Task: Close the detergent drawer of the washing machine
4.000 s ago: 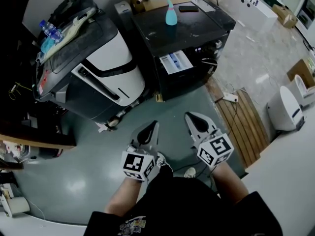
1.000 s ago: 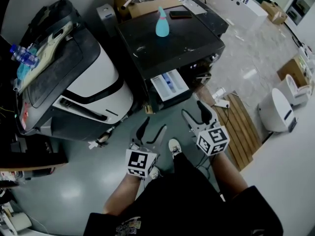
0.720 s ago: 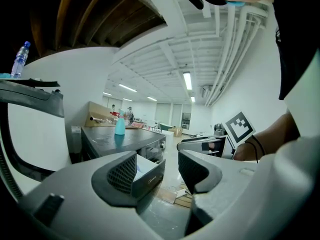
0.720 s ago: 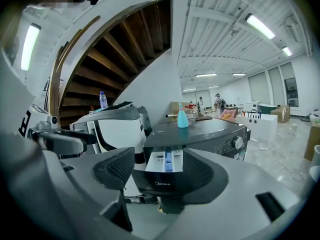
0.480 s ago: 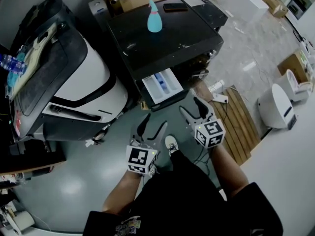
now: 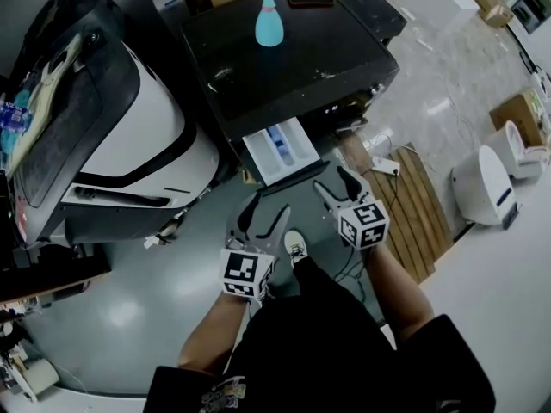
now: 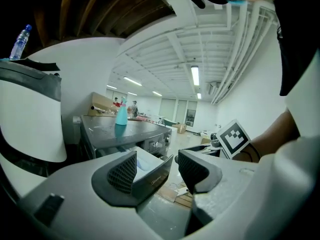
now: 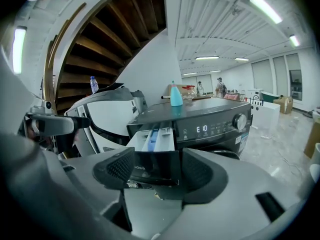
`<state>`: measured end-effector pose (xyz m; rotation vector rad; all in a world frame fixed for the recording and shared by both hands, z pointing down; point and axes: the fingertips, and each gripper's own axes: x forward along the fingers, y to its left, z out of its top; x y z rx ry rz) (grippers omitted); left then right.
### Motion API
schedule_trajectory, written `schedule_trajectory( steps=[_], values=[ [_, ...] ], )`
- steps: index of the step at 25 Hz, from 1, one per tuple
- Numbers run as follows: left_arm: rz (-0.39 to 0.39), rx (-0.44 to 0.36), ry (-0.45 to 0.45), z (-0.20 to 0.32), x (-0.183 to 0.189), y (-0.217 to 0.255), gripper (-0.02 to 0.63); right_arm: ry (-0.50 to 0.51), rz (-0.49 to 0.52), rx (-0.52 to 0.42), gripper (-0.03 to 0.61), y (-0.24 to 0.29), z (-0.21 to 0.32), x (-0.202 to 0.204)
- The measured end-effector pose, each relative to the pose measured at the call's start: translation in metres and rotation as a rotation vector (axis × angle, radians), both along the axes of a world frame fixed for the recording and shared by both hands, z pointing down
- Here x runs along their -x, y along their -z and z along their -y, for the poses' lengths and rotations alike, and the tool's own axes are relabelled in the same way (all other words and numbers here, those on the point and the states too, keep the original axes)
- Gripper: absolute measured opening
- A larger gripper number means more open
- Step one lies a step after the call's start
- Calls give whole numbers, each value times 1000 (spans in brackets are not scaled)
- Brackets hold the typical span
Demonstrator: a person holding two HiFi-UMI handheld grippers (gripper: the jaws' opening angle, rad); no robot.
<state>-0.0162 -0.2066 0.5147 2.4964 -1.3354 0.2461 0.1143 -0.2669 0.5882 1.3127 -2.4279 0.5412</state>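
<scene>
Open detergent drawer [image 6: 280, 151], tools near.
It stuck out of the washing machine [image 6: 293, 58]; my left tool [image 6: 265, 212] and right tool [image 6: 332, 182] gaped wide, empty, facing its front.

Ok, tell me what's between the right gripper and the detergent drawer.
Nothing: in the head view only bare floor separates the right gripper from the open detergent drawer.

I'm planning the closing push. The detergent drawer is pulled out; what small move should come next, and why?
Probably ease the right gripper forward until it meets the front panel of the detergent drawer. The drawer stands out from the washing machine, its panel sits framed between the right gripper's open jaws, and they do not seem to touch yet.
</scene>
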Motion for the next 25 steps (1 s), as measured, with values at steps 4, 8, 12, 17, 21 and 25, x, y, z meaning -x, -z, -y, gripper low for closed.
schedule_trajectory(
  steps=[4, 8, 12, 17, 21, 25],
  values=[
    [3, 22, 15, 7, -1, -12, 242, 14, -9, 28, 292, -15, 8, -3],
    [8, 35, 26, 13, 1, -22, 242, 35, -23, 50, 281, -25, 15, -2],
    [10, 56, 33, 16, 3, -30, 242, 48, -37, 54, 275, -33, 20, -1],
    [16, 60, 46, 23, 8, -38, 242, 49, -52, 62, 256, -40, 27, 1],
    [18, 66, 59, 26, 13, -44, 242, 55, -53, 70, 228, -43, 28, 5],
    [40, 95, 82, 25, 20, -57, 242, 55, -40, 68, 218, -44, 27, 6]
  ],
)
